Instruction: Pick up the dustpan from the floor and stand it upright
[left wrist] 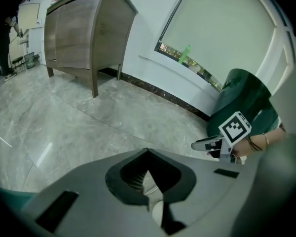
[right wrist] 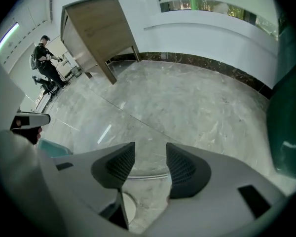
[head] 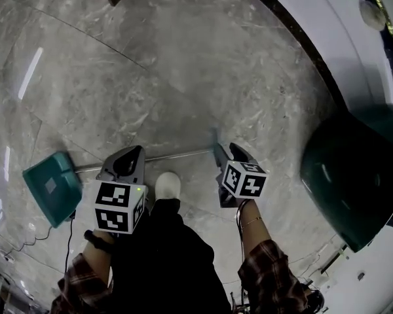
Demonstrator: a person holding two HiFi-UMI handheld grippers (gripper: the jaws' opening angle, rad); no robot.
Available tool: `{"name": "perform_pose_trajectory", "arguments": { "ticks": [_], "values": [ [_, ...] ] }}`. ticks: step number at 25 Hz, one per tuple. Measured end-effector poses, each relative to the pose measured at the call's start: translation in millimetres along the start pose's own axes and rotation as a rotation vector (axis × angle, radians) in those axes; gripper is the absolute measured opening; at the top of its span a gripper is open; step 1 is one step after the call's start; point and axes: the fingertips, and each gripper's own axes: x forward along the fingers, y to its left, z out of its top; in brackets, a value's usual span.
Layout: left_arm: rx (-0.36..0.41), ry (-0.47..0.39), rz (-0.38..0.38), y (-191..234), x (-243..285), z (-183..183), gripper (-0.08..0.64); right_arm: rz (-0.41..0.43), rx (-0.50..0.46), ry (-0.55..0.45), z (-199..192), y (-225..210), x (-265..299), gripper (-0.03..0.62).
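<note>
- The teal dustpan point(head: 49, 191) lies flat on the marble floor point(head: 183, 57) at the far left. Its long metal handle point(head: 177, 154) runs rightward, so both hands can get to it.
- A pale patch on the pan may be a label, but it is too small to read.
- The left gripper point(head: 130, 154) hovers over the handle near the pan. Its fingers meet at the tips and hold nothing, and the handle shows below them.
- The person's shoe point(head: 168, 184) stands just behind the handle.
- The right gripper point(head: 219, 152) hangs above the handle's free end with its fingers moderately apart. That looks like lining up for a grasp.
- A dark green chair point(head: 350, 175) sits well to the right.
- Only the square markers on the gripper cubes show, with no legible writing.
</note>
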Motion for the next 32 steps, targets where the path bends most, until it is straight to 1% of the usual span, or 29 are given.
{"name": "perform_pose_trajectory", "arguments": {
  "ticks": [6,12,15,18,21,22,23,24,27,29,32],
  "values": [
    [0.028,0.031,-0.01,21.0,61.0,-26.8,0.001,-0.034,-0.008,0.042,-31.0,-31.2,67.3,0.189],
    [0.043,0.046,-0.011,37.7,105.0,-50.2,0.001,-0.082,-0.019,0.075,-58.2,-56.1,113.5,0.189],
    [0.048,0.054,-0.023,40.8,123.0,-54.1,0.0,-0.088,-0.007,0.109,-70.8,-72.6,131.3,0.189],
    [0.063,0.051,-0.032,43.3,136.8,-52.4,0.0,-0.075,0.018,0.135,-80.0,-82.8,146.6,0.187],
    [0.063,0.042,-0.038,43.4,143.9,-50.4,0.0,-0.086,0.041,0.152,-87.4,-89.1,156.6,0.186],
    [0.062,0.04,-0.043,42.5,145.0,-49.9,0.0,-0.099,0.049,0.158,-89.7,-91.2,158.8,0.158],
    [0.064,0.038,-0.048,41.3,145.3,-49.5,0.0,-0.111,0.05,0.163,-91.4,-92.3,160.3,0.107],
    [0.069,0.038,-0.053,39.7,144.7,-49.4,0.0,-0.122,0.039,0.168,-92.2,-92.3,161.0,0.089],
    [0.099,0.041,-0.066,35.6,137.6,-51.0,0.001,-0.131,-0.008,0.177,-89.7,-87.6,156.5,0.078],
    [0.104,0.041,-0.067,36.4,128.6,-51.0,0.001,-0.119,0.002,0.175,-84.8,-82.6,149.3,0.078],
    [0.073,0.04,-0.053,39.8,105.9,-51.1,0.001,-0.124,0.022,0.169,-75.4,-74.0,131.0,0.078]
  ]
}}
